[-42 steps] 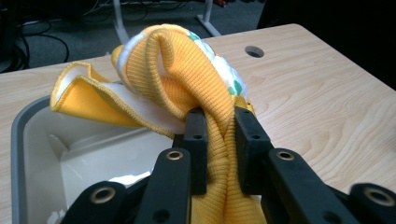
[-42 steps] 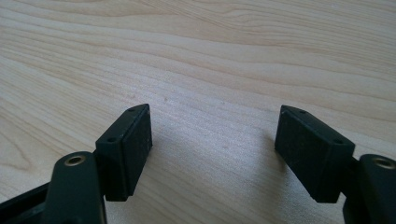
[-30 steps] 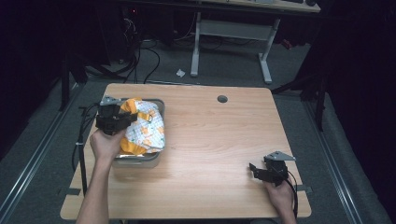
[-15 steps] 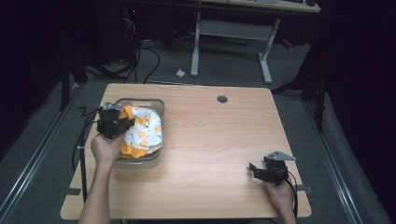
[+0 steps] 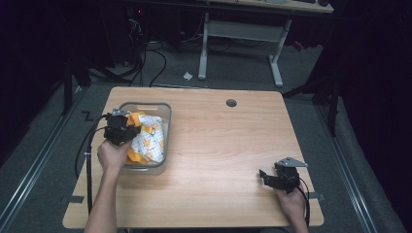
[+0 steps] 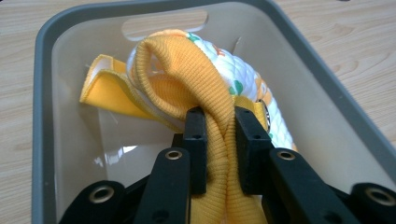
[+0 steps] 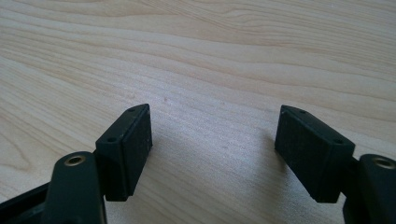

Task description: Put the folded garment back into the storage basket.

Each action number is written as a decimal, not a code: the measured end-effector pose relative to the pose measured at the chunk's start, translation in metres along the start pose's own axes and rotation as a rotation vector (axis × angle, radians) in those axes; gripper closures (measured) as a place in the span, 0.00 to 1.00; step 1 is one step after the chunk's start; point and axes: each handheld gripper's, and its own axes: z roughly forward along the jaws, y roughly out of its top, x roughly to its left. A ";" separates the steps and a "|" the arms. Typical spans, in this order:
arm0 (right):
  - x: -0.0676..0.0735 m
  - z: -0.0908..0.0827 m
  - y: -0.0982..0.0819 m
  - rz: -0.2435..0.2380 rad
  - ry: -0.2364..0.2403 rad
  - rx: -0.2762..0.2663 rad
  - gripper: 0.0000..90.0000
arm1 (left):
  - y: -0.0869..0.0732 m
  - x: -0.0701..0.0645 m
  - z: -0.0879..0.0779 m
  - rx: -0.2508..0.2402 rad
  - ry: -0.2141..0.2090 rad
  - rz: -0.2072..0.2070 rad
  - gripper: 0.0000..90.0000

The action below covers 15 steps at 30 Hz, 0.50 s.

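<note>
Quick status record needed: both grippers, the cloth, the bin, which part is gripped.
left gripper: shut on the cloth's yellow ribbed edge
cloth: yellow and white patterned, bunched inside the bin
bin: grey, on the table's left side
right gripper: open, nothing between its fingers, low over bare wood
table: light wood

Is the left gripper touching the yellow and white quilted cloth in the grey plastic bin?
Touching. In the left gripper view, the left gripper has both black jaws pressed on a ribbed yellow fold of the cloth above the bin.
</note>
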 end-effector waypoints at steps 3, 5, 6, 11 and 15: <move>0.000 0.000 0.000 0.000 0.000 0.000 0.31 | -0.001 0.001 0.002 0.011 0.009 0.001 0.85; 0.000 0.000 0.000 0.000 0.000 0.000 0.31 | -0.001 0.000 0.007 0.032 0.026 0.008 0.85; 0.000 0.000 0.000 0.000 0.000 0.000 0.31 | -0.001 0.000 0.007 0.032 0.026 0.008 0.85; 0.000 0.000 0.000 0.000 0.000 0.000 0.31 | -0.001 0.000 0.013 0.053 0.052 0.008 0.84; 0.000 0.000 0.000 0.000 0.000 0.000 0.31 | 0.000 0.001 0.017 0.094 0.062 -0.007 0.83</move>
